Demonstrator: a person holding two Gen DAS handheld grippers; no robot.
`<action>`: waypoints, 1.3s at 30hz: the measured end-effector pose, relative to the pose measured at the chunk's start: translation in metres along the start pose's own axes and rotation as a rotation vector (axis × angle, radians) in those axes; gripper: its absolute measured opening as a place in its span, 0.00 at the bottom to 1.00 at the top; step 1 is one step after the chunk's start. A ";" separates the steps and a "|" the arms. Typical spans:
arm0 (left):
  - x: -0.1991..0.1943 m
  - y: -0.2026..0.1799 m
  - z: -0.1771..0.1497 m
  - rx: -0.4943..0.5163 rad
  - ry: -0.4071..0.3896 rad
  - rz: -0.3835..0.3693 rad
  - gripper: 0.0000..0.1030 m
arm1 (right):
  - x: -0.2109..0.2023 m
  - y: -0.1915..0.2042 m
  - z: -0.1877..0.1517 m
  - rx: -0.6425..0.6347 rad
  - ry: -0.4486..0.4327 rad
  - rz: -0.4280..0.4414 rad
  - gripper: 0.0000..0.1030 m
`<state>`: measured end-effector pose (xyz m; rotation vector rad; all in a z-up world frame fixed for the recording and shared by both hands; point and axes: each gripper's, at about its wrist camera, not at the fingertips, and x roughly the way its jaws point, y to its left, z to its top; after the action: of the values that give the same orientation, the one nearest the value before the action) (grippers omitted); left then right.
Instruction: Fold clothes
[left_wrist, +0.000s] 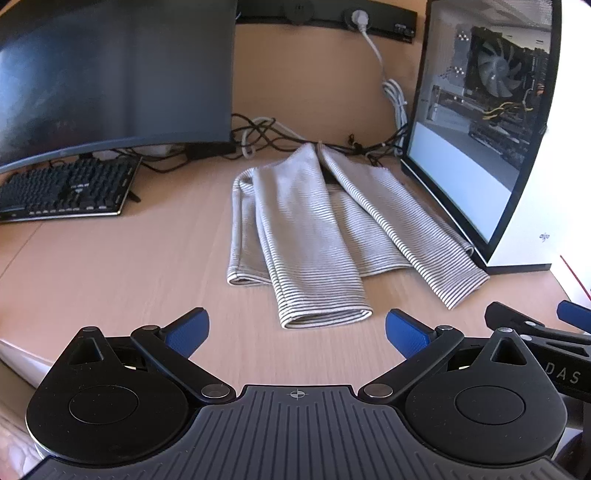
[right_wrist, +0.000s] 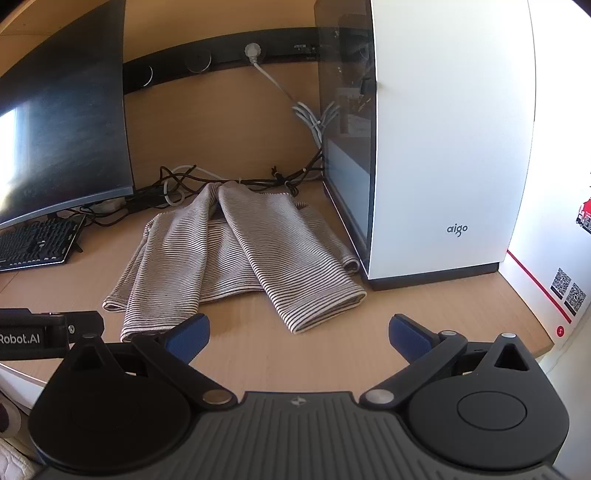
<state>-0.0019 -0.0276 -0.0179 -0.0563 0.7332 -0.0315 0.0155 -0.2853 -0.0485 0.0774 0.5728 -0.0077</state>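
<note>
Hovering low over the tabletop (left_wrist: 110, 258), the left tool (left_wrist: 297, 328) is spread wide, pinching nothing. The striped garment (left_wrist: 314, 229) lies flat just ahead, both sleeves folded over the body, between the keyboard (left_wrist: 62, 188) and PC case (left_wrist: 480, 129).

Right wrist view: right tool (right_wrist: 299, 332) likewise spread, empty. Garment (right_wrist: 236, 251) sits ahead-left, its edge touching the case (right_wrist: 443, 147); monitor (right_wrist: 62, 129) left.

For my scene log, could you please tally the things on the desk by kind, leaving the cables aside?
Striped garment: 1
Monitor: 1
Keyboard: 1
Computer case: 1
Grippers, fingers open, above the near desk edge: 2 (left, right)
Total: 6
</note>
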 end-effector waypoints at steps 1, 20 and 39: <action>0.002 0.001 0.001 -0.002 0.006 -0.001 1.00 | 0.002 0.000 0.001 0.001 0.004 0.000 1.00; 0.098 0.044 0.056 0.012 0.114 -0.244 1.00 | 0.047 0.034 0.028 0.148 0.085 -0.106 1.00; 0.209 0.037 0.095 0.154 0.260 -0.414 1.00 | 0.174 0.056 0.111 0.109 0.082 0.034 1.00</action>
<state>0.2173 0.0030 -0.0899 -0.0564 0.9670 -0.4977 0.2230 -0.2354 -0.0456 0.1940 0.6526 -0.0030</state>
